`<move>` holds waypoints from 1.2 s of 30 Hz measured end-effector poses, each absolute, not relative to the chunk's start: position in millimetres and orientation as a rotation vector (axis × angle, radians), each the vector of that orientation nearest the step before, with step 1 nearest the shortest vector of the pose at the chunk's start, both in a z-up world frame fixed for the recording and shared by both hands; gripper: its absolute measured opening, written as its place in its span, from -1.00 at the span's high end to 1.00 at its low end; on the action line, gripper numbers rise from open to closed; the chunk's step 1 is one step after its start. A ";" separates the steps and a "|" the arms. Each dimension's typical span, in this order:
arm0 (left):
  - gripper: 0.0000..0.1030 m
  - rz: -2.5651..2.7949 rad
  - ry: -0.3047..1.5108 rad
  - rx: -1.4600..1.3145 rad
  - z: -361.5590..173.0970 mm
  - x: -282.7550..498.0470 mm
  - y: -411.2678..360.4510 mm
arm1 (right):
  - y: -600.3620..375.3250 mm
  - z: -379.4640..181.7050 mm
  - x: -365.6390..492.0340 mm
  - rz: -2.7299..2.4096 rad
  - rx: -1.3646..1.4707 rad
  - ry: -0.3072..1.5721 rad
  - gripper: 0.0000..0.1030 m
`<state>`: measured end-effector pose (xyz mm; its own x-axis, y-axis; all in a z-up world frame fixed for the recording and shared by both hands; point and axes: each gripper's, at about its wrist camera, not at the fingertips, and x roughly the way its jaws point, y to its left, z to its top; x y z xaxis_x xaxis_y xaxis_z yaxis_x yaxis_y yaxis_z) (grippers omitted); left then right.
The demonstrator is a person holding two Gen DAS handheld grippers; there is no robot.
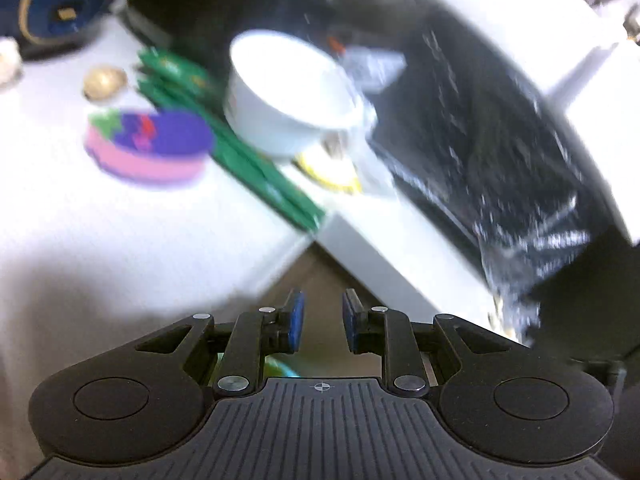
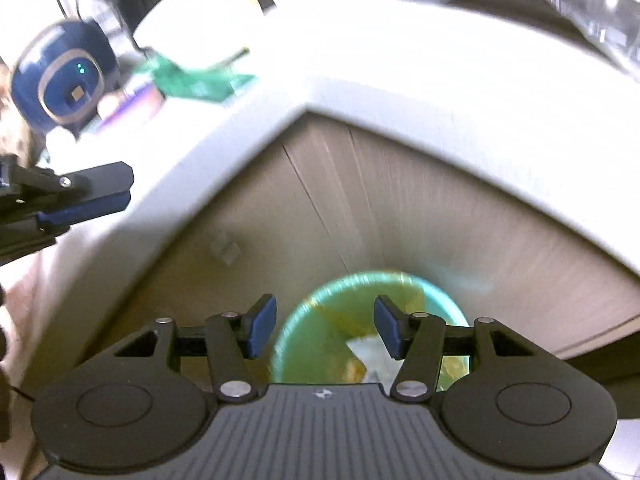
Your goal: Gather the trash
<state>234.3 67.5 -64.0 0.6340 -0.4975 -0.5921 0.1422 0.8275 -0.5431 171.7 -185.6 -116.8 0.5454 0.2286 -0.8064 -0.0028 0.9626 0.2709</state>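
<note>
White countertop (image 1: 120, 220) fills the left wrist view, and reading it from nine o'clock across we find a pink and purple dish (image 1: 148, 148), then long green packets (image 1: 248, 168) whose long axis runs from ten o'clock down toward five o'clock, then a white bowl (image 1: 292, 92) at about twelve, and black plastic sheeting (image 1: 500, 140) out at two o'clock. Our left gripper (image 1: 322, 322) hangs off the counter's corner with its blue pads a small gap apart and nothing between them. In the right wrist view that same left gripper (image 2: 86, 198) shows at nine o'clock, while our right gripper (image 2: 326, 328) stands spread and empty, pointing steeply down over a green bin (image 2: 316, 332) on the floor, with pale scraps lying inside at five o'clock. Blur hides which counter item counts as trash, but we judge the green packets the likeliest. They lie up and to the left of both grippers, at about eleven o'clock from the left one, which sits nearer the counter. We judge a pinch across their narrow width would suit best, with the bin below at six o'clock.
</note>
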 end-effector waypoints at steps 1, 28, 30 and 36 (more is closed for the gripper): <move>0.53 -0.365 0.801 -0.483 -59.5 236.6 74.0 | -184.1 -106.3 172.3 0.142 0.256 0.966 -0.07; 0.53 -0.018 0.814 -0.602 -80.2 261.9 194.6 | -41.7 -59.0 249.7 0.132 -0.115 0.715 -0.30; 0.53 -0.036 0.798 -0.615 -77.1 256.8 193.3 | -46.0 -63.8 251.9 0.154 -0.101 0.734 -0.31; 0.53 0.031 0.746 -0.625 -71.9 244.2 199.3 | -53.4 -74.1 261.0 0.278 -0.020 0.755 -0.37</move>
<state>244.2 199.3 -71.9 0.7429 -0.1888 -0.6422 -0.2413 0.8194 -0.5199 261.0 -53.4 -74.1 0.6935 0.2417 -0.6787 -0.2557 0.9633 0.0817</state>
